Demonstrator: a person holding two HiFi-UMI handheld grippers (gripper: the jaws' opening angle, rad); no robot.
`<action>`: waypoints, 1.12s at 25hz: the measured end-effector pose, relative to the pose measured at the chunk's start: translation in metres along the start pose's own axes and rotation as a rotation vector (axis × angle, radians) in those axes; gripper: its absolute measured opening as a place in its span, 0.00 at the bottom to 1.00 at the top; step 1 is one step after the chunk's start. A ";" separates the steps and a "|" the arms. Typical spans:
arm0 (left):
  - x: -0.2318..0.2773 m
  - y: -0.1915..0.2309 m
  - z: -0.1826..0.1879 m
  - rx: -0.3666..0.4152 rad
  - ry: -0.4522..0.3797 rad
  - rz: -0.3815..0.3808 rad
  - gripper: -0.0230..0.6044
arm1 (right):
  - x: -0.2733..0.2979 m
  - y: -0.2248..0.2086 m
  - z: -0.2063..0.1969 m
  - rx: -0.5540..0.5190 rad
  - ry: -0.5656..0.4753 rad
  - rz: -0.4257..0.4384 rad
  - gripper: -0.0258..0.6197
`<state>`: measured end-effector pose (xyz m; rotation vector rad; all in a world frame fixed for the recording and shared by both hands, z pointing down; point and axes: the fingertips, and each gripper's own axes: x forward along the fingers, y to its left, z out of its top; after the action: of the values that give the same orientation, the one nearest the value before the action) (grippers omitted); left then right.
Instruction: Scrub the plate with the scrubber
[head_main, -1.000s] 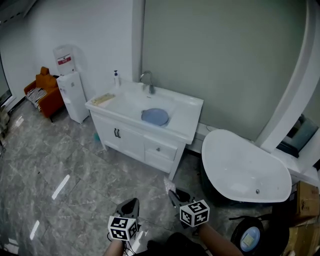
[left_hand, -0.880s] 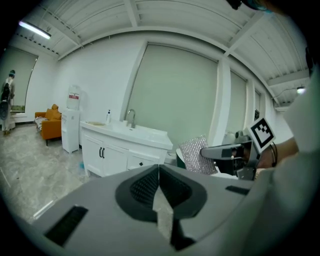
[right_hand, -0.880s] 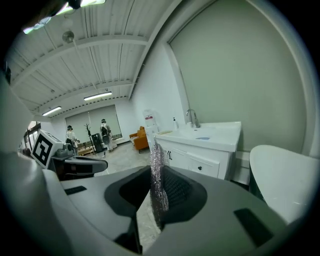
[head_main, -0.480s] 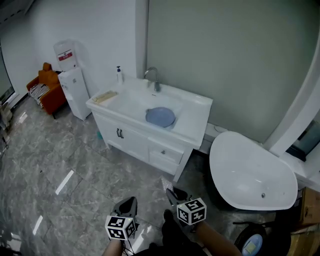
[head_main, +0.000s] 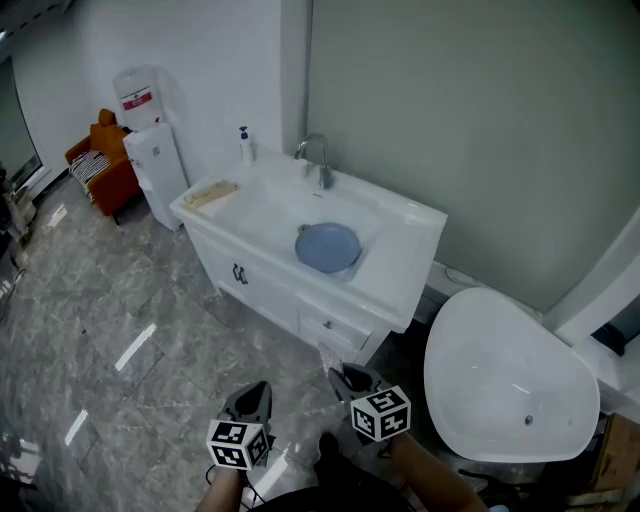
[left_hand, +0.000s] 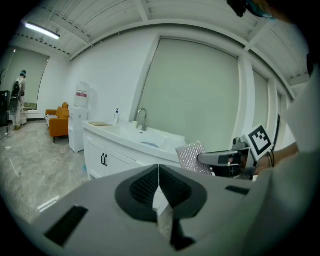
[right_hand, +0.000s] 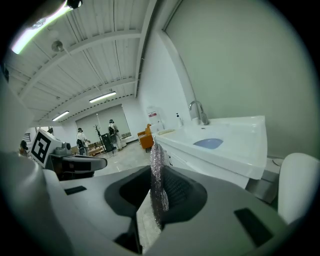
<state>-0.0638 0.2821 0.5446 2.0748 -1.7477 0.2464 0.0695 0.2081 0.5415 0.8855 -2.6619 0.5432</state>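
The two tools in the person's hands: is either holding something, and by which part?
The right tool pinches a silvery scrubber by one edge; the rest sticks out past the tips. The left tool is shut and empty.

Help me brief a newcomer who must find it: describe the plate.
Find the white vanity cabinet against the grey-green wall. In its sink basin, just in front of the faucet, lies the plate. It is round, flat and blue, the only coloured thing in the white basin.

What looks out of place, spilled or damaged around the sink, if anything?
Nothing stands out. The blue plate lies flat in the sink, the right gripper holds the scrubber, and no spill or damage shows.
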 end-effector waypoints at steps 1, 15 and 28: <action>0.008 -0.003 0.003 -0.004 -0.001 0.002 0.06 | 0.003 -0.009 0.001 0.001 0.005 0.002 0.16; 0.079 -0.017 0.043 -0.003 -0.028 0.057 0.06 | 0.025 -0.094 0.042 -0.008 0.007 0.044 0.16; 0.100 -0.001 0.060 0.005 -0.027 0.056 0.06 | 0.039 -0.108 0.048 -0.011 0.027 0.057 0.16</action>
<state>-0.0507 0.1669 0.5302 2.0440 -1.8249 0.2404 0.0991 0.0874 0.5412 0.7954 -2.6698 0.5494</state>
